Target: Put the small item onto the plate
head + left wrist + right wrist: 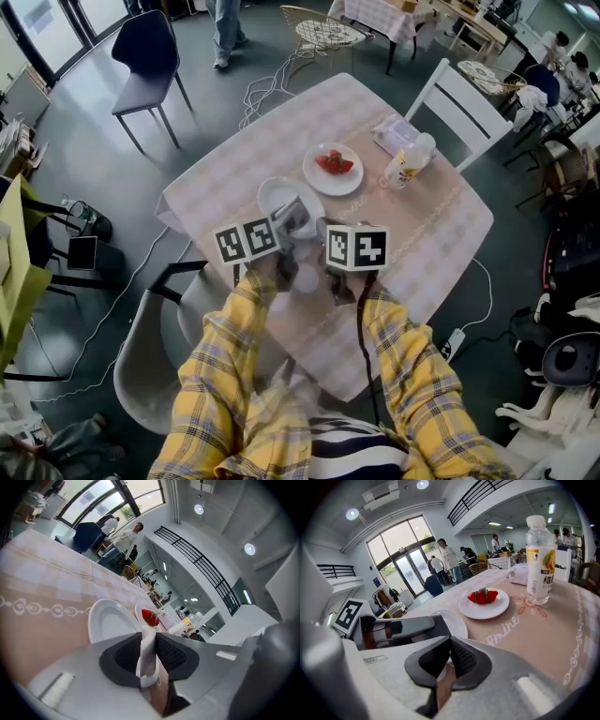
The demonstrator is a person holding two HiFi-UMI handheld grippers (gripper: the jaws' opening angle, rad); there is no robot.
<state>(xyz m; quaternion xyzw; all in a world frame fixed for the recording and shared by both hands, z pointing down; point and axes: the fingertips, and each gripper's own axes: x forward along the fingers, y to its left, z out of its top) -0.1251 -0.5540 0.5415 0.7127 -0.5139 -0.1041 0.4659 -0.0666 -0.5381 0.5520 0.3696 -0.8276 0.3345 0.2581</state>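
The small white item (147, 660) is held edge-on, clamped between the pads of the left claw (148, 638), just on the near side of the empty white plate (110, 620) on the table (42, 620). Strawberries (483, 596) are seen on a second plate (501, 607) further back. The right claw (449, 641) is pressed together, nothing in it

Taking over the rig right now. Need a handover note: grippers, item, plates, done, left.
Left hand-held gripper: shut on a thin small white item.
Right hand-held gripper: jaws together, gripping nothing that shows, close beside the left one.
Empty white plate: on the table just ahead of the left gripper. Strawberry plate and bottle lie beyond.
Done: item is in the grip.
Left: bring it over the empty plate, probably the target, and release.
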